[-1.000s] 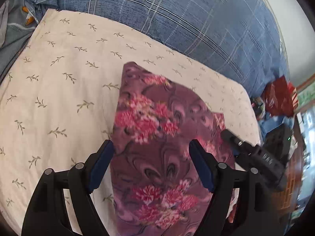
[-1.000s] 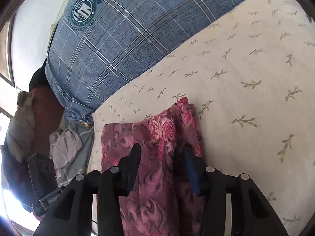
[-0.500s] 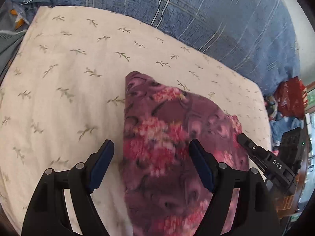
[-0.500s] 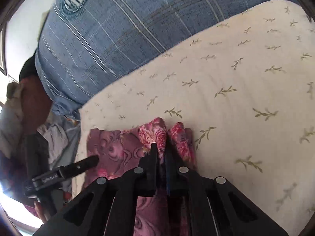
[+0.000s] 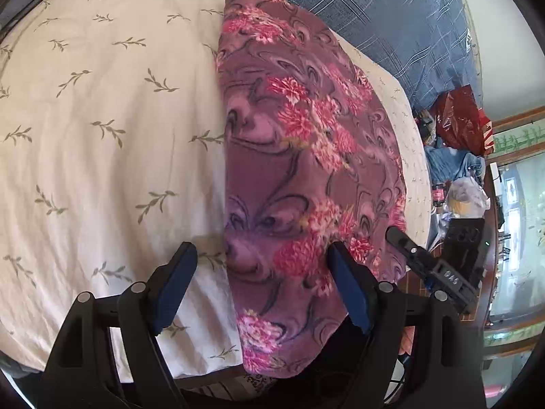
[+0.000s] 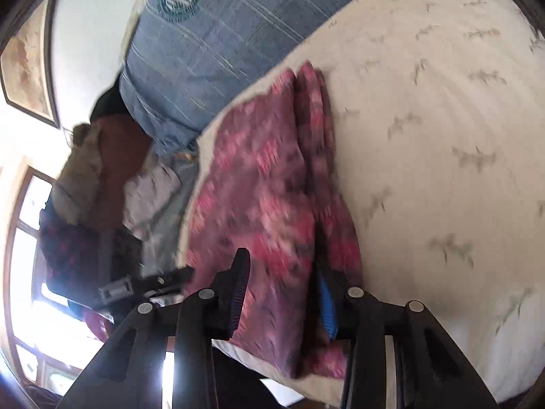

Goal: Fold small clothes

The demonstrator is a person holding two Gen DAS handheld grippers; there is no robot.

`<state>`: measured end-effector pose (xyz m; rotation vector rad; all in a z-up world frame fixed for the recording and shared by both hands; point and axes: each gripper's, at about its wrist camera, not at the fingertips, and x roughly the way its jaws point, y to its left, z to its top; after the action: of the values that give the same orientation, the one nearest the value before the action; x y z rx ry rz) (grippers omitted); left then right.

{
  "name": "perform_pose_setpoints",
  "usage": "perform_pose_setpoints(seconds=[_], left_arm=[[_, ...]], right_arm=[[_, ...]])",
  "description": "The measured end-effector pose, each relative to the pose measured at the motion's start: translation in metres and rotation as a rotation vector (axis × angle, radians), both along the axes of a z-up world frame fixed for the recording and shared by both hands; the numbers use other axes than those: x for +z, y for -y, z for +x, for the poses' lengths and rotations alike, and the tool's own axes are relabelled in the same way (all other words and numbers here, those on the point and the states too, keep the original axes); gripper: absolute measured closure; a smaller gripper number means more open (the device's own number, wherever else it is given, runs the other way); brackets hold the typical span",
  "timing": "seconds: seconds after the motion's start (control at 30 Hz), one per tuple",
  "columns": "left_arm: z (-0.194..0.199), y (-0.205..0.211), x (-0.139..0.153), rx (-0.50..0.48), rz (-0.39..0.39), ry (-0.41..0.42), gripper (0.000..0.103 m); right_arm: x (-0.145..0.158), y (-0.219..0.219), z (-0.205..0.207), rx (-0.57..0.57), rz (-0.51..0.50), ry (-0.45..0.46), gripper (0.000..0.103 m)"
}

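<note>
Both grippers, left and right, hover with jaws released over the floral garment, its near edge overhanging the cream sheet.

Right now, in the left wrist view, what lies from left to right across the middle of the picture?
Cream leaf-print bedding → purple floral garment → narrow strip of the same cream bedding → blue clothes and white plastic bag heaped beside the bed → window frame at the edge.
</note>
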<state>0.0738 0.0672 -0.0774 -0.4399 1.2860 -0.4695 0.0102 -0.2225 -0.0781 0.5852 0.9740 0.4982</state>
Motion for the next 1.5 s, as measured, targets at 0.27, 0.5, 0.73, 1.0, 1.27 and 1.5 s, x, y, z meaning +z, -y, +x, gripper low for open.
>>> perform_pose_setpoints(seconds=[0.27, 0.5, 0.73, 1.0, 1.27, 1.5], left_arm=[[-0.004, 0.010, 0.000, -0.012, 0.175, 0.042, 0.024], [-0.005, 0.020, 0.042, -0.031, 0.135, 0.143, 0.024], [0.031, 0.047, 0.035, 0.010, 0.114, 0.185, 0.024], [0.046, 0.021, -0.001, 0.048, -0.014, 0.058, 0.017], [0.095, 0.021, 0.026, 0.067, -0.034, 0.082, 0.017], [0.117, 0.038, 0.004, 0.074, 0.071, 0.093, 0.012]], right_arm=[[0.011, 0.016, -0.018, -0.018, 0.024, 0.005, 0.100], [0.038, 0.005, -0.016, -0.046, -0.117, 0.073, 0.088], [0.044, -0.023, 0.017, -0.083, -0.178, 0.218, 0.076], [0.004, -0.008, 0.033, -0.151, -0.126, 0.122, 0.057], [0.034, -0.002, 0.076, -0.179, -0.062, 0.144, 0.053], [0.009, -0.024, 0.115, -0.126, -0.276, 0.133, 0.076]])
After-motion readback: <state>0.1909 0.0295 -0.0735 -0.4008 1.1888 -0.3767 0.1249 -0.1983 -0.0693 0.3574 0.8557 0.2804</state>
